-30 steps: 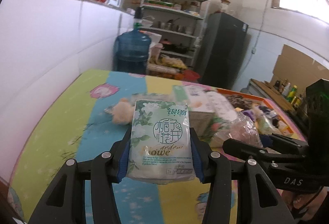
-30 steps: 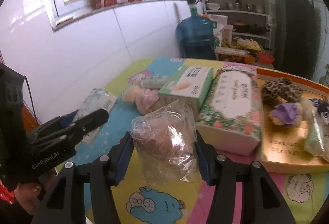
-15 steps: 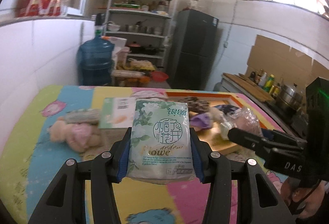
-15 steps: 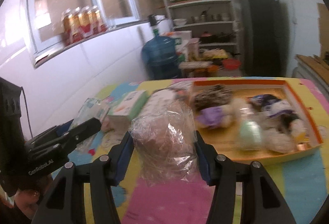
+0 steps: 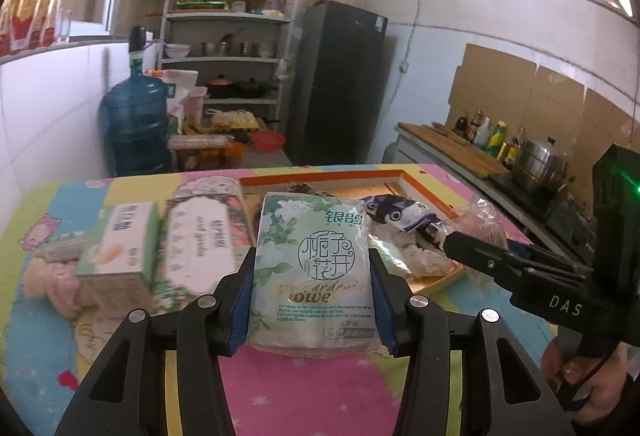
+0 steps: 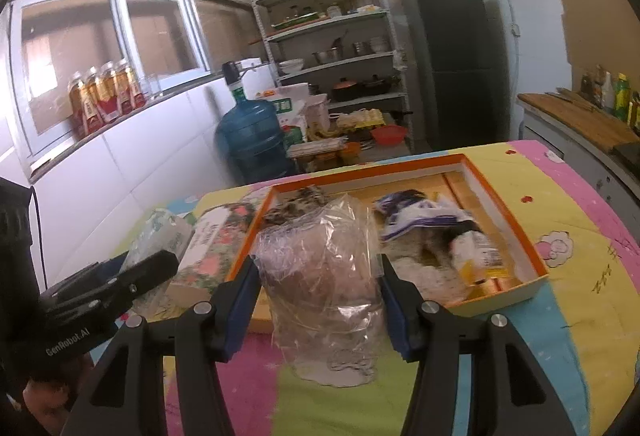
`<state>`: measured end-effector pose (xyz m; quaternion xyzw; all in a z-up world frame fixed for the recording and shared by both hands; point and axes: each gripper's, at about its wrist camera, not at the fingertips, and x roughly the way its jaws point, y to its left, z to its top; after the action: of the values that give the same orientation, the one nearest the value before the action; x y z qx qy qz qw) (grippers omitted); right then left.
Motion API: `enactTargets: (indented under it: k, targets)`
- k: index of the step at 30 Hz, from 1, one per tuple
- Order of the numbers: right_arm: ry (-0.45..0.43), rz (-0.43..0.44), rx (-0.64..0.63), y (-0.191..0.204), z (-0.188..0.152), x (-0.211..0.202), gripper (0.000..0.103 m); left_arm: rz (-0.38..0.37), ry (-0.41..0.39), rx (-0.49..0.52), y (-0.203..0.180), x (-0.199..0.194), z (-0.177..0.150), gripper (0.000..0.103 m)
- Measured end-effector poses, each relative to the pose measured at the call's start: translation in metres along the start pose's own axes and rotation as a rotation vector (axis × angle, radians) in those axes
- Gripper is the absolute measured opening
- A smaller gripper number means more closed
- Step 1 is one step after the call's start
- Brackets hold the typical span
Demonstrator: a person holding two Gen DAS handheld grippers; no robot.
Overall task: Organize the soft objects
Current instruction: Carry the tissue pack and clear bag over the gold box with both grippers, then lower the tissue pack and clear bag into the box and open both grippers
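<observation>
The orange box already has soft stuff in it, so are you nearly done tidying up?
Partly. Several soft things already lie in the orange box. In hand: the left gripper grips a green tissue pack, and the right gripper grips a clear bag, both short of the box. Left on the table: two tissue boxes and a pink plush toy.

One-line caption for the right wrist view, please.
Right gripper clamps a clear plastic bag in front of the orange tray of soft items; left gripper alongside.
</observation>
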<state>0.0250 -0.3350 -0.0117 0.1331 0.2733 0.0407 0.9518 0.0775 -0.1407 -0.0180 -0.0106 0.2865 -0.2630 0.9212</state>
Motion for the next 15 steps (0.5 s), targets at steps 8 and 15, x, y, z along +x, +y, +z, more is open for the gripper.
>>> enactTargets:
  k: [8, 15]
  targets:
    - [0.009, -0.016, 0.01, -0.034, -0.001, 0.011, 0.056, 0.011, 0.012, 0.018, -0.025, 0.03, 0.003, 0.052]
    - [0.02, -0.005, 0.003, -0.051, 0.006, 0.027, 0.056, 0.056, 0.035, 0.015, -0.036, 0.056, -0.001, 0.052]
